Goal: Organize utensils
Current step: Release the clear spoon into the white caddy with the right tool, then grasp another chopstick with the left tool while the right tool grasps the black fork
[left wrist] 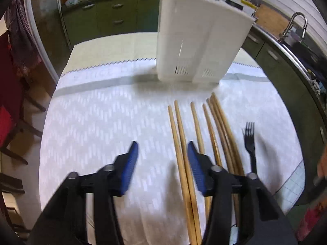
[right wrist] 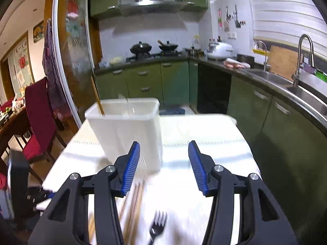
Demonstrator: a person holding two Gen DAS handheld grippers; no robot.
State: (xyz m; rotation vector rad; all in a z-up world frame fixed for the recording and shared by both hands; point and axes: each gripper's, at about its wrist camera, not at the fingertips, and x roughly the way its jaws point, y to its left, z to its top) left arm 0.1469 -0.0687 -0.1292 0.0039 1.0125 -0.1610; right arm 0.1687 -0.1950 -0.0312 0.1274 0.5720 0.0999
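Left gripper (left wrist: 162,147): jaws spread wide, nothing between pads, hovering low over white patterned cloth (left wrist: 102,112). Wooden chopsticks (left wrist: 204,126) fanned on cloth from 12 to 1 o'clock of gripper, roughly parallel, tips pointing away; two leftmost run under gap betw. fingers, rest pass beneath right finger (left wrist: 196,167). Black plastic fork (left wrist: 251,143) at 2 o'clock, tines away, just beside outermost chopstick, apart from it. White plastic utensil holder (left wrist: 200,40) upright at 12 o'clock, beyond chopstick tips, slotted drain vents low on its front, two compartments visible.

Right gripper (right wrist: 164,149): also released, wide gap, empty, held higher above table. Same holder (right wrist: 126,130) at 11 o'clock, behind left finger (right wrist: 131,167); one chopstick (right wrist: 97,96) standing tilted in holder's left-rear corner. Fork (right wrist: 156,227) at 6 o'clock, below gap, tines up-frame. Loose chopsticks (right wrist: 134,204) at 7 o'clock, blurred, count unclear.

Bkgd: green cabinets (right wrist: 143,79), two woks on stove (right wrist: 153,48), sink faucet (right wrist: 304,57) at 2 o'clock, red chair (right wrist: 38,118) at 9 o'clock.
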